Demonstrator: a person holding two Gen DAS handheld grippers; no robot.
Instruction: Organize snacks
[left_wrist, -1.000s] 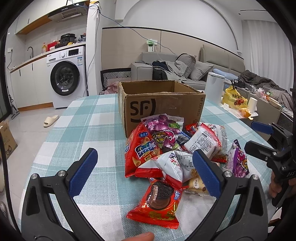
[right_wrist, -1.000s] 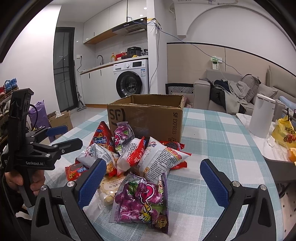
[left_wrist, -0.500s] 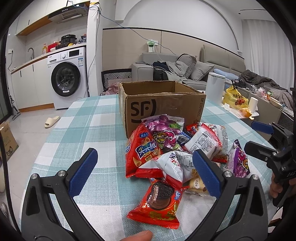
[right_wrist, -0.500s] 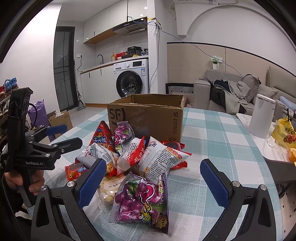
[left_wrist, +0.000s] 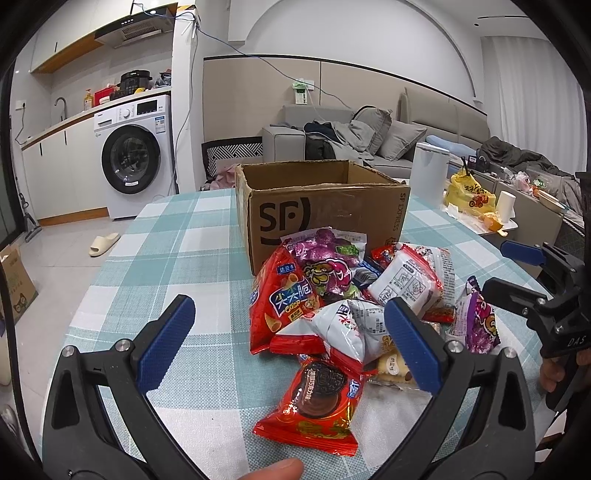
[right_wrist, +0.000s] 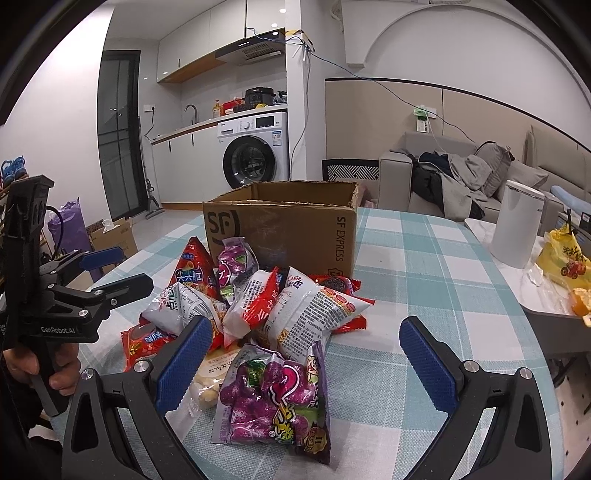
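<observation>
a: both your tools are wide apart and hold nothing. the left gripper (left_wrist: 288, 332) hangs just short of the snack pile (left_wrist: 354, 306), and the right gripper (right_wrist: 306, 354) frames the near side of it. the pile lies on the checked tablecloth (left_wrist: 184, 258), right against the front of the cardboard box (left_wrist: 325, 218).

b: how will these bags handle?

a: light, puffy and slick, i'd judge. foil film slides between pads, and the air inside gives way, so chips could crush. pinch a crimped end seam, not the belly. the red cookie packet (left_wrist: 317, 402) lies nearest your left tool, flat and apart from the heap, an easy first pick. the purple candy bag (right_wrist: 277, 398) sits between your right tool's fingers.

b: anything readable?

a: the box says "sf" on the front and "sf express" on its side. the red chip bag (left_wrist: 284, 299) carries chinese characters and "crisp", i think. the other tool's body reads "genrobot.ai".
</observation>
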